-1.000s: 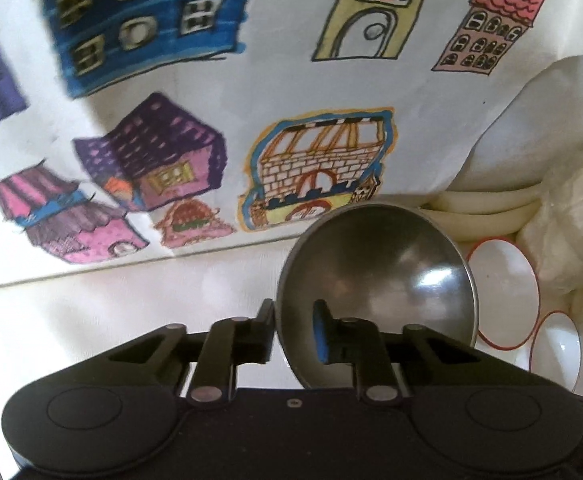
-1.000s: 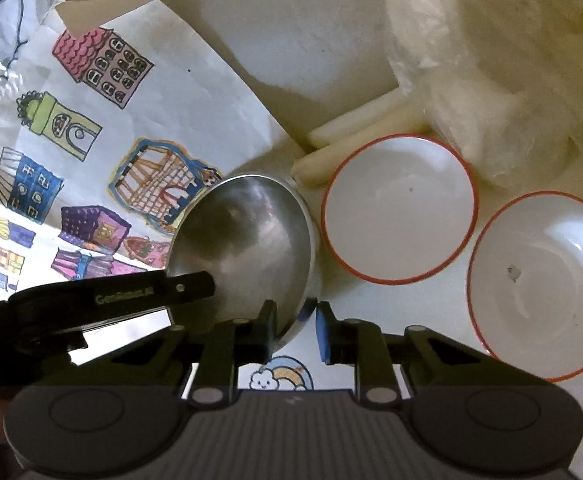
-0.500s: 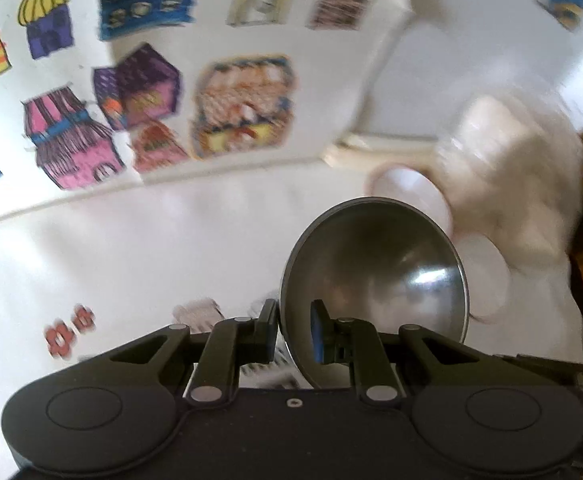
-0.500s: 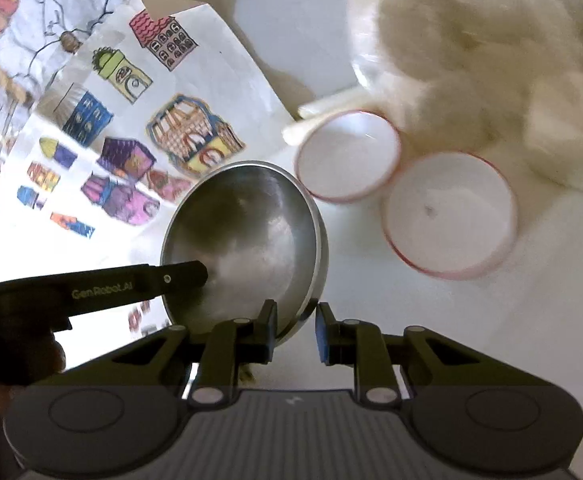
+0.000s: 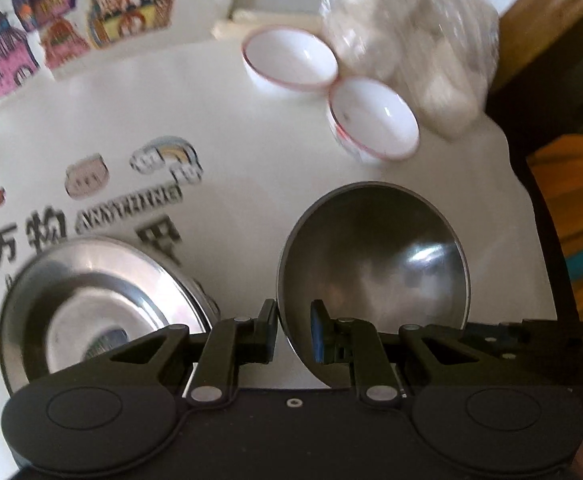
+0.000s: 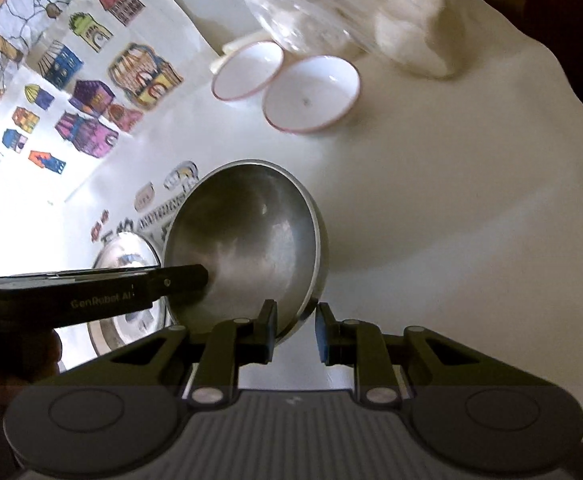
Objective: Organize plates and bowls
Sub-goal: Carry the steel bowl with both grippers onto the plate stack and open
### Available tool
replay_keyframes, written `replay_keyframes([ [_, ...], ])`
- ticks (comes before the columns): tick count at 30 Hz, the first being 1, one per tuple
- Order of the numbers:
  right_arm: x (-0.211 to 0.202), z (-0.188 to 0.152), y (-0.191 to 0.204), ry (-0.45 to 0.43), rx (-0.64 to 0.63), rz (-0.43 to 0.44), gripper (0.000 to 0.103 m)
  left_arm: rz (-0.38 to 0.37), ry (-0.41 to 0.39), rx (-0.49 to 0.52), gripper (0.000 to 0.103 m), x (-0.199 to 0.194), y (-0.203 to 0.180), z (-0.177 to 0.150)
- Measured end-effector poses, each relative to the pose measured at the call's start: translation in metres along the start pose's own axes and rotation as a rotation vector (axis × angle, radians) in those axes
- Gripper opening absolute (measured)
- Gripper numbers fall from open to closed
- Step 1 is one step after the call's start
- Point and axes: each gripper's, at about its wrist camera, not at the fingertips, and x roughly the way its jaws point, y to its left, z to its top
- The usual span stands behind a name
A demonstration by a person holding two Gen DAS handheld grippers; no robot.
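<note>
Gripping one steel bowl (image 5: pixel 375 264) by its rim, both grippers, left (image 5: pixel 293 332) and right (image 6: pixel 295 332), are clamped on it, two white bowls (image 6: pixel 311 94) well ahead.

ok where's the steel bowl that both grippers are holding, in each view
Left wrist: steel bowl sits lower centre-right, its rim clamped in the left gripper.
Right wrist: same bowl sits centre-left, its rim clamped in the right gripper.
Shared landmark: the two red-rimmed white bowls beyond it in both.
</note>
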Motion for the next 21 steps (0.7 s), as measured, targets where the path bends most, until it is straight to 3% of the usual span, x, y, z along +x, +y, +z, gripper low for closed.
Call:
replay_keyframes([
  [10, 0.008, -0.012, -0.007, 0.024, -0.004, -0.001, 0.023, 0.028, 0.038, -0.003, 0.019, 0.010, 0.002, -0.008],
  [21, 0.010, -0.010, -0.006, 0.021, -0.033, 0.001, 0.025, 0.034, 0.008, -0.020, 0.025, 0.004, 0.004, -0.007],
])
